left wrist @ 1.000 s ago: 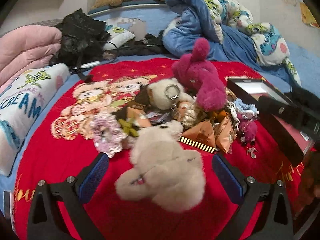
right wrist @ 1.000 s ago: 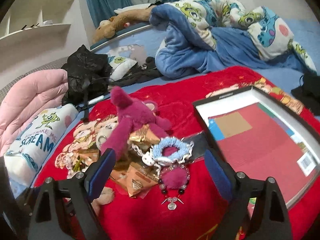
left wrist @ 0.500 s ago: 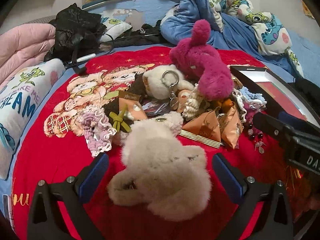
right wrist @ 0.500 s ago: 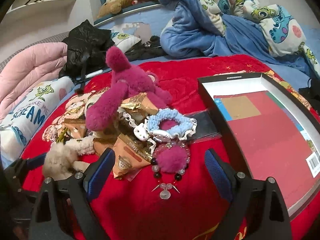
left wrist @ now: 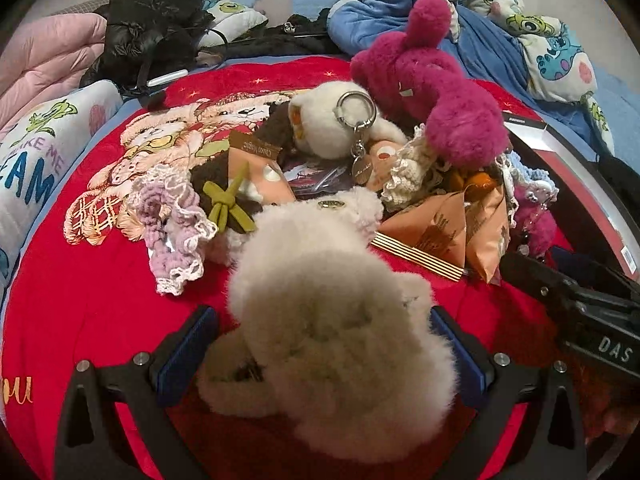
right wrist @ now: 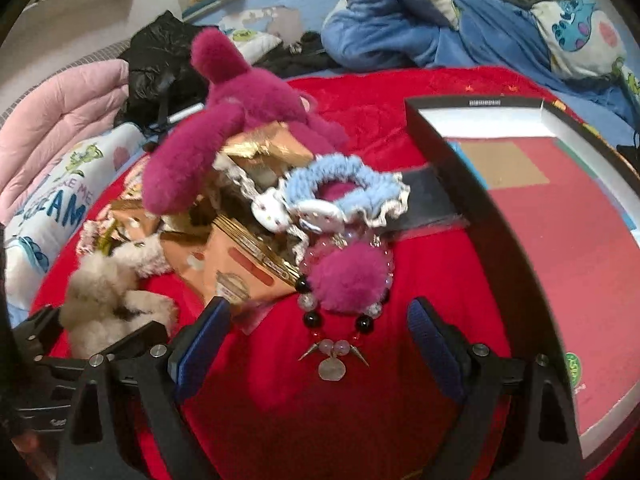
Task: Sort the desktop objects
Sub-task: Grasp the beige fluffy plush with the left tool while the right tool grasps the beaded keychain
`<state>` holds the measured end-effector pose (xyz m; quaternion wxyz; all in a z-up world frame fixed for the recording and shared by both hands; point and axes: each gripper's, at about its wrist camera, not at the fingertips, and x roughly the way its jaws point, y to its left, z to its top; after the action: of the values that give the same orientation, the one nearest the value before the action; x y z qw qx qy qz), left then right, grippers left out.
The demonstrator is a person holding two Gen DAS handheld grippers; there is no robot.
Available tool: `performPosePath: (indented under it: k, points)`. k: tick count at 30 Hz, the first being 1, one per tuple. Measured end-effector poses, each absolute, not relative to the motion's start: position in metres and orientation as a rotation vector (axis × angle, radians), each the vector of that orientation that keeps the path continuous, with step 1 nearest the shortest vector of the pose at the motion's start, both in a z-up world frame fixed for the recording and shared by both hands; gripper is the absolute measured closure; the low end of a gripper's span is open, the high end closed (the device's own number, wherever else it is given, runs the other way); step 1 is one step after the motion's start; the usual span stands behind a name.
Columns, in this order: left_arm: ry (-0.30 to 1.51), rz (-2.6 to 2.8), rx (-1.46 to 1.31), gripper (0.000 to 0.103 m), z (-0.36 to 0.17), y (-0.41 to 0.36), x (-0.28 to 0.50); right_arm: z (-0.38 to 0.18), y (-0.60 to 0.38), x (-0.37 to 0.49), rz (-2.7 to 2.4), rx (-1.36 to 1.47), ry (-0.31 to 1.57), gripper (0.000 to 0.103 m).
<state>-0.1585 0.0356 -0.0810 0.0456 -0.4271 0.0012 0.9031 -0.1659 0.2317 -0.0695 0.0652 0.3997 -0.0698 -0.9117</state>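
Observation:
A beige fluffy plush (left wrist: 320, 280) lies on the red blanket (left wrist: 80, 312) at the near edge of a pile. My left gripper (left wrist: 326, 344) is open, with the plush between its blue pads (left wrist: 188, 352). A magenta pompom bracelet with beads (right wrist: 348, 280) lies between the fingers of my right gripper (right wrist: 320, 332). Its jaws are closing and the pads stand clear of the bracelet. Behind the bracelet are a blue scrunchie (right wrist: 344, 176) and a magenta plush (right wrist: 240, 112).
An open black box (right wrist: 480, 184) with a red bottom sits to the right. The pile also holds orange snack packets (left wrist: 440, 224), a lilac scrunchie (left wrist: 172, 216) and a white plush keyring (left wrist: 336, 120). Bedding and a black bag lie behind the blanket.
Both grippers have dropped lower and closer to the pile. The beige plush now fills the space between the left fingers, and the bracelet has come between the right ones.

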Motion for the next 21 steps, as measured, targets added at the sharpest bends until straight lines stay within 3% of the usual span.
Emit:
performPosePath:
  k: [5, 9, 19, 21]
  points:
    - [0.049, 2.756, -1.336, 0.000, -0.0850, 0.0413, -0.1592, -0.0724, 0.2313, -0.1685, -2.766, 1.242, -0.199, 0.021]
    - [0.041, 2.748, -1.346, 0.000, -0.0864, 0.0412, -0.1602, -0.0723, 0.2319, -0.1688, -2.813, 1.270, -0.177, 0.033]
    - [0.048, 2.748, -1.349, 0.000, -0.0875, 0.0403, -0.1606, -0.0752, 0.2304, -0.1700, -2.835, 1.303, -0.125, 0.035]
    - [0.046, 2.748, -1.347, 0.000, -0.0875, 0.0395, -0.1606, -0.0749, 0.2312, -0.1695, -2.849, 1.308, -0.121, 0.048]
